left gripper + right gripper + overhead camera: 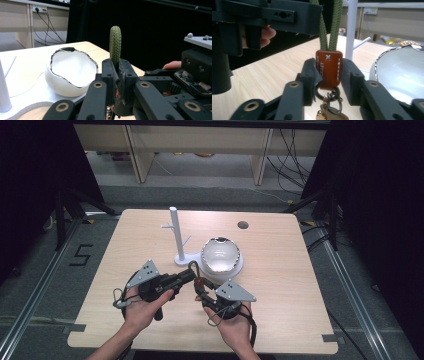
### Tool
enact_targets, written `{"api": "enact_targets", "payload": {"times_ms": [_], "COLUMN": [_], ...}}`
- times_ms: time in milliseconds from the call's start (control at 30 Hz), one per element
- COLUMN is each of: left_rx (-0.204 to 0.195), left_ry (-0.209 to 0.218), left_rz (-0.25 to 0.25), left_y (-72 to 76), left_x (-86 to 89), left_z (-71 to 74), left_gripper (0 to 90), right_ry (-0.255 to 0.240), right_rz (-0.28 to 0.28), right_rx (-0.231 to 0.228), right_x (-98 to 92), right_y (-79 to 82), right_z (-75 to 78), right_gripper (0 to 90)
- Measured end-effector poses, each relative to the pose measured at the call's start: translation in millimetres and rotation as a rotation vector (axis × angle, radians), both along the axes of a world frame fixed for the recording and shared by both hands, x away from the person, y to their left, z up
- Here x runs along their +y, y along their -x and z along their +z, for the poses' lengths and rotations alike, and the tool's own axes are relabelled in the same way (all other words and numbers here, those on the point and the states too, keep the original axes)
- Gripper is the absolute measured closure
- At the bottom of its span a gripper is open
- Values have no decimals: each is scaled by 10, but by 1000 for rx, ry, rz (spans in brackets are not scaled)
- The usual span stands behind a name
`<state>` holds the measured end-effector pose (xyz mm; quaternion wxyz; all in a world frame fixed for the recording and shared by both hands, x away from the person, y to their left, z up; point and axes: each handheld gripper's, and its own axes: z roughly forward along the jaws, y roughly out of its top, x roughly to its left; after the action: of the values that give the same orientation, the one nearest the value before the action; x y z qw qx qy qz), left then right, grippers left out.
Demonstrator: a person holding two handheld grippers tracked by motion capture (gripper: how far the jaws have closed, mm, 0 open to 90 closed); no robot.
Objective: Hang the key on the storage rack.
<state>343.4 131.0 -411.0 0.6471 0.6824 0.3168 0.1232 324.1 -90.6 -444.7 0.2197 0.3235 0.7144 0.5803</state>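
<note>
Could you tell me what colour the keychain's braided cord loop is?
Olive green cord loop, clearest in the left gripper view.

On the worktop (280, 320) there are two grippers, left (192, 276) and right (200, 287), one white bowl (221, 255), one white peg stand (176, 237), and one key fob (329, 68) with one green cord loop (115, 45).

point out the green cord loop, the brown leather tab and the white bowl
green cord loop (115, 37): left gripper view, on its upper bend.
brown leather tab (329, 68): right gripper view, on its front face.
white bowl (220, 255): high view, on its inside.
</note>
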Motion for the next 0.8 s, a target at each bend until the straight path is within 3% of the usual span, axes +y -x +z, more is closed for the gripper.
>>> {"api": "enact_targets", "payload": {"times_ms": [100, 167, 233, 267, 367, 467, 500, 533, 600, 767, 800], "left_rx": [-30, -37, -40, -43, -52, -55, -55, -56, -59, -59, -59], "left_ry": [-29, -40, -45, -46, -52, -55, -55, -58, -60, -73, -75], "left_rz": [19, 26, 33, 36, 45, 52, 59, 64, 72, 98, 109], "left_y": [10, 12, 13, 14, 12, 13, 14, 14, 7, 3, 0], "left_x": [10, 20, 28, 32, 56, 79, 91, 106, 137, 197, 217], "left_z": [11, 13, 15, 18, 27, 31, 31, 29, 24, 27, 27], "left_gripper": [834, 834, 834, 834, 834, 834, 834, 834, 834, 834, 834], "right_ry": [17, 35, 35, 29, 56, 49, 63, 56, 51, 73, 61], "right_rz": [37, 19, 24, 23, 23, 29, 12, 14, 3, -4, -12], "right_rx": [34, 14, 31, 46, 38, 36, 53, 38, 72, 55, 75], "right_x": [7, -12, -20, -22, -46, -57, -76, -83, -116, -183, -204], "right_y": [-13, -22, -20, -13, -21, -29, -13, -25, -7, -14, -2], "right_z": [-3, 1, 1, -1, -5, -17, -9, -20, -26, -44, -55], "right_gripper": [566, 549, 533, 528, 514, 503, 501, 499, 497, 497, 496]}}
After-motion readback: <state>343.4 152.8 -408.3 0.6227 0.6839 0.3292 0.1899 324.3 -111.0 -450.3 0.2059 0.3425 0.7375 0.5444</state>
